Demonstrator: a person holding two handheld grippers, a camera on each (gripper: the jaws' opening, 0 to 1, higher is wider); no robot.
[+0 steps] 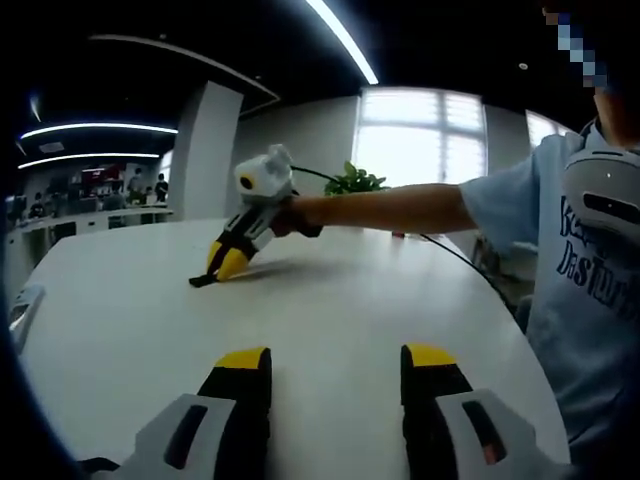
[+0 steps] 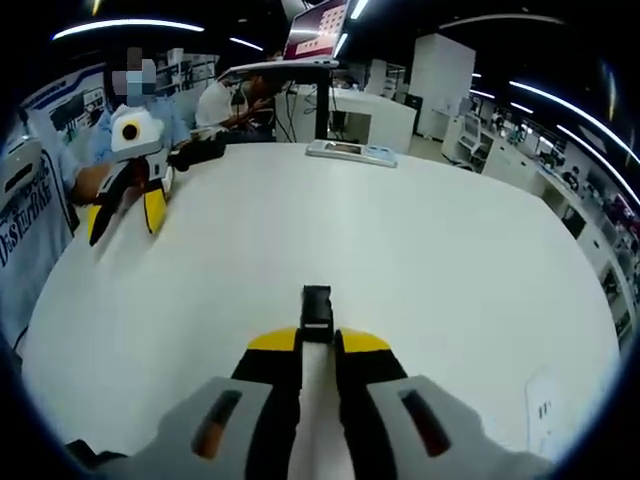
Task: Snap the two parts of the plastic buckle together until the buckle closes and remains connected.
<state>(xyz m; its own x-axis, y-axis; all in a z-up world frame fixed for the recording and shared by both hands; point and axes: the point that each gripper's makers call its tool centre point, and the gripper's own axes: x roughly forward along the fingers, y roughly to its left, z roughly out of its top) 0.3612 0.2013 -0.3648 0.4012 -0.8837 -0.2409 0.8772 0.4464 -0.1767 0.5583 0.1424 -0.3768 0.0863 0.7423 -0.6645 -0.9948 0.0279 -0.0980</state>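
Desk (image 2: 420, 260): broad white top that carries the work; the stretch between the two grippers is bare.
Person (image 1: 585, 290): stands at the desk's edge in a light printed shirt, one bare forearm reaching out over the top.
Left gripper (image 1: 335, 365): jaws spread wide with only desk between them, holding nothing; in the right gripper view it hangs near the person, well apart from the buckle.
Right gripper (image 2: 318, 345): jaws pressed close, pinching the near end of the dark piece; in the left gripper view its yellow tips angle down to the desk.
Flat device (image 2: 351, 151): lies near the far edge, well away from the work.
Buckle (image 2: 317, 306): small black plastic piece sticking out past the right jaws' tips, low over or on the desk; whether this is one half or both already joined, I cannot tell.
Doing the step well: probably keep the right pinch firm and level, bring the left jaws in on the buckle's free end, line both ends up straight, then push squarely until it latches.
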